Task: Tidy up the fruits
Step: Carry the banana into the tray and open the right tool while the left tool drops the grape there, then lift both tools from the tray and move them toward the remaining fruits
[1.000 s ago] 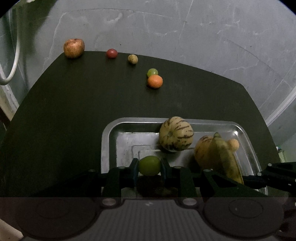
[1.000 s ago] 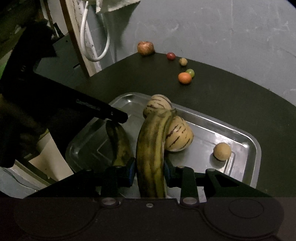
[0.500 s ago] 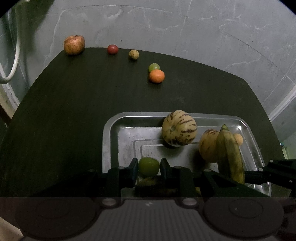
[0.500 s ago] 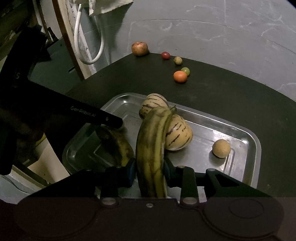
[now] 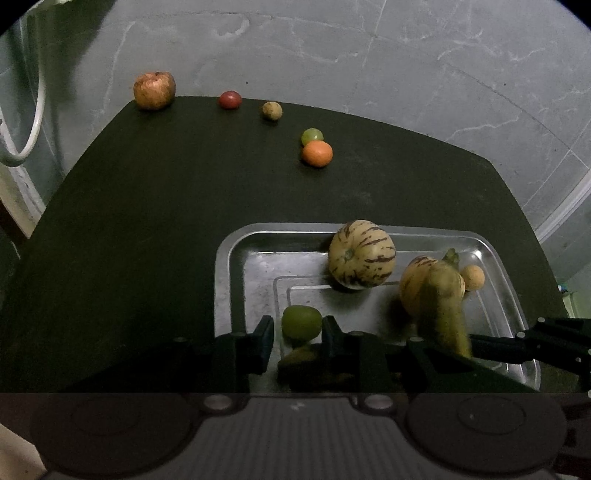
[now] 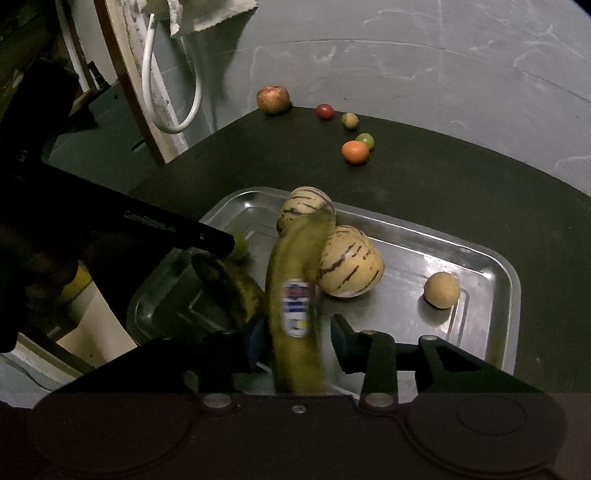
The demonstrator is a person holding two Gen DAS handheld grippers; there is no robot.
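Both claws have just been opening over the metal tray (image 5: 236, 258): the left claw (image 5: 297, 334) loosens around a green fruit (image 5: 301, 321), the right claw (image 6: 299, 341) frees a banana (image 6: 291, 295). Two striped melons already lie inside; five fruits wait at the tabletop's (image 5: 147, 221) unobstructed twelve o'clock edge.

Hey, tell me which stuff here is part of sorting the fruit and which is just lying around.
Part of the job:
- metal tray
- green fruit
- banana
- two striped melons
- small tan fruit
- dark banana
- apple, red fruit, orange on the table

Just lying about:
- white hose
- cloth
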